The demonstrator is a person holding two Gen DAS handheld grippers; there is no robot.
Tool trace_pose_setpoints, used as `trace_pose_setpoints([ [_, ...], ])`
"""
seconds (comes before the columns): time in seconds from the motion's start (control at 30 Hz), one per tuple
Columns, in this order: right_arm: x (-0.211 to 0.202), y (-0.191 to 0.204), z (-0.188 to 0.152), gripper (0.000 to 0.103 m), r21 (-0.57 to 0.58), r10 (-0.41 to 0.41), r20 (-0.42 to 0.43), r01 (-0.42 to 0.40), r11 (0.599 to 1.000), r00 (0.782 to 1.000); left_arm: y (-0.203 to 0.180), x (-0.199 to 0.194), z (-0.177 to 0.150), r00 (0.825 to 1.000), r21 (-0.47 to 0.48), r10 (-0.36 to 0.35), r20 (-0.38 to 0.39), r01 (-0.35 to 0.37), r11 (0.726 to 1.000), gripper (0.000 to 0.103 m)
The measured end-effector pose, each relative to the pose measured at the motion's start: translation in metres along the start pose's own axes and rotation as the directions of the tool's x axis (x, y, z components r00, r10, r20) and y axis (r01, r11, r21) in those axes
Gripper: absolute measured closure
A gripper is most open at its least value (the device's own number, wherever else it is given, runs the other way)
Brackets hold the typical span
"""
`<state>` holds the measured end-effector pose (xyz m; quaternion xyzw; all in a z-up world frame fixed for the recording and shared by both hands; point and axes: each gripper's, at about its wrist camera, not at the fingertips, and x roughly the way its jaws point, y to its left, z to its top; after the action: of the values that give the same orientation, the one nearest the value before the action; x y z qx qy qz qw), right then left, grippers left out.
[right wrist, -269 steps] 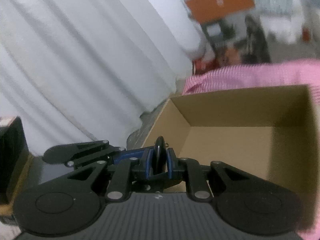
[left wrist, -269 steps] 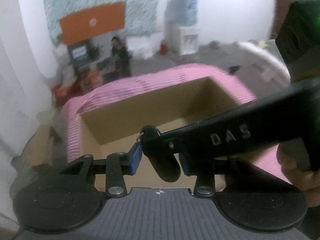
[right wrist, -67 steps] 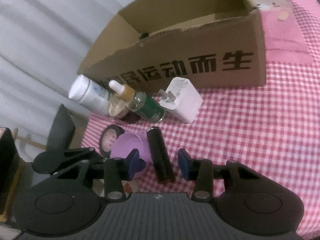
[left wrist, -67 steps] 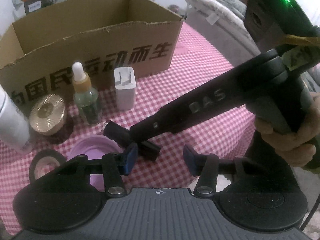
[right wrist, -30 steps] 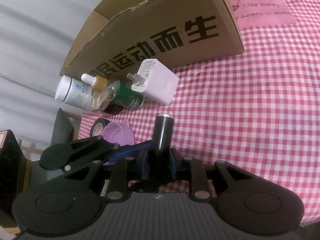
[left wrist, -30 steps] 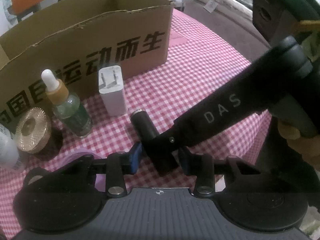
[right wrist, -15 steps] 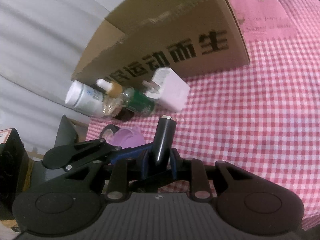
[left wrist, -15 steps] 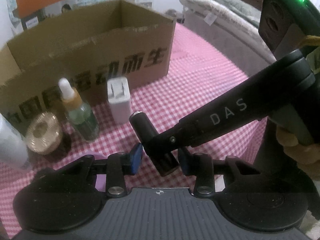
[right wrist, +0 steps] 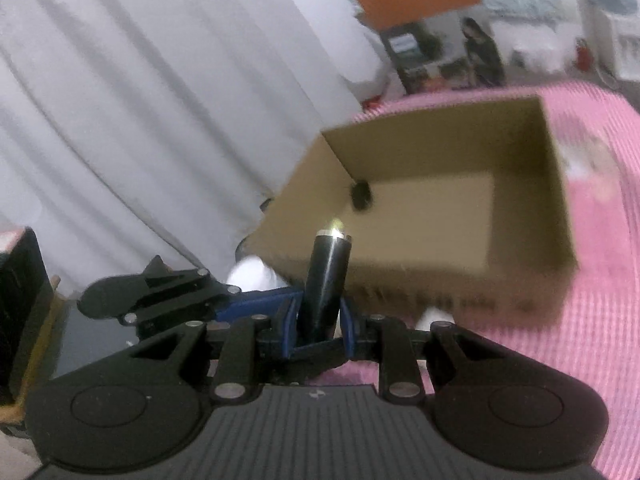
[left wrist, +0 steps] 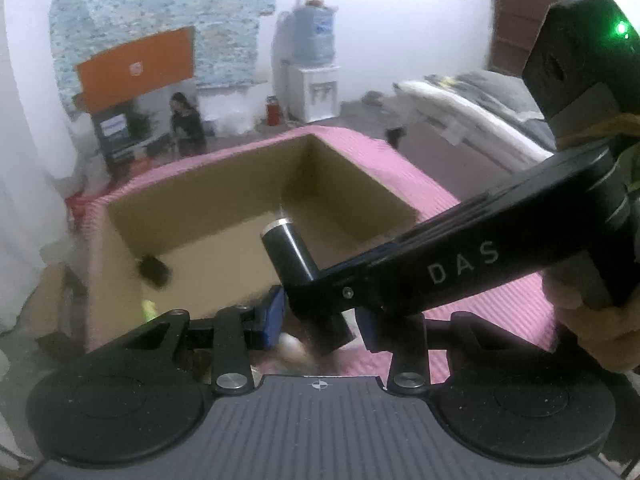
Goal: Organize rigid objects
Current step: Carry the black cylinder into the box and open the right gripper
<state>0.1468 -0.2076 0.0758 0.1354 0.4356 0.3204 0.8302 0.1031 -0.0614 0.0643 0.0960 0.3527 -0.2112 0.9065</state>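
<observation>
Pink checked tablecloth carries the open cardboard box; white curtains hang behind. Your right gripper is clamped on the black cylinder — silver-rimmed end tilted up toward the box. Your left gripper grasps the same cylinder lower down, fingers crossing the right's. One small dark item lies in the box's corner.

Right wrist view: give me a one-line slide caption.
Both claws, right and left, grip one black cylinder before the open cardboard box, where a small dark object lies.
</observation>
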Motion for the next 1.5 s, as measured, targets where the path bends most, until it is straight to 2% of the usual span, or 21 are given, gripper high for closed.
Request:
trace_pose_setpoints([
  [0.2,0.05,-0.011,0.06,0.077,0.048,0.084,-0.076,-0.08,0.996,0.994,0.047,0.035,0.025,0.995,-0.051,0.037,-0.089,-0.042,0.998,0.066],
  [0.37,0.11,-0.033,0.089,0.077,0.135,0.107,-0.193,-0.081,0.988,0.975,0.088,0.081,0.026,0.977,-0.107,0.016,-0.214,-0.039,0.993,0.066],
  [0.53,0.16,-0.054,0.094,0.077,0.208,0.109,-0.292,-0.048,0.977,0.95,0.115,0.11,0.024,0.953,-0.14,0.003,-0.303,-0.048,0.989,0.066],
  [0.67,0.185,-0.06,0.093,0.078,0.222,0.089,-0.348,-0.01,0.975,0.933,0.12,0.119,0.022,0.941,-0.116,0.032,-0.338,-0.076,0.99,0.066],
  [0.77,0.197,-0.061,0.094,0.078,0.238,0.096,-0.369,-0.006,0.971,0.924,0.119,0.119,0.023,0.938,-0.092,0.065,-0.341,-0.102,0.991,0.064],
  [0.87,0.203,-0.062,0.093,0.078,0.255,0.11,-0.378,-0.011,0.967,0.919,0.122,0.117,0.023,0.941,-0.09,0.068,-0.331,-0.103,0.991,0.062],
  [1.03,0.198,-0.059,0.091,0.077,0.259,0.127,-0.36,-0.032,0.965,0.924,0.121,0.101,0.025,0.951,-0.096,0.072,-0.299,-0.105,0.99,0.057],
  [1.17,0.172,-0.05,0.093,0.076,0.223,0.115,-0.312,-0.045,0.974,0.943,0.116,0.077,0.027,0.967,-0.107,0.063,-0.247,-0.092,0.99,0.049],
  [1.23,0.153,-0.045,0.093,0.069,0.21,0.111,-0.28,-0.052,0.976,0.954,0.11,0.059,0.027,0.976,-0.107,0.058,-0.209,-0.082,0.991,0.047],
  [1.3,0.127,-0.039,0.09,0.042,0.192,0.102,-0.232,-0.057,0.98,0.967,0.104,0.041,0.024,0.984,-0.101,0.061,-0.166,-0.079,0.992,0.042],
  [1.37,0.097,-0.029,0.083,0.041,0.146,0.087,-0.169,-0.063,0.987,0.982,0.095,0.022,0.019,0.99,-0.097,0.068,-0.12,-0.08,0.992,0.036],
  [1.5,0.045,-0.02,0.06,0.033,0.115,0.092,-0.085,-0.082,0.99,0.992,0.073,-0.009,0.001,0.998,-0.097,0.04,-0.058,-0.046,0.994,0.027],
])
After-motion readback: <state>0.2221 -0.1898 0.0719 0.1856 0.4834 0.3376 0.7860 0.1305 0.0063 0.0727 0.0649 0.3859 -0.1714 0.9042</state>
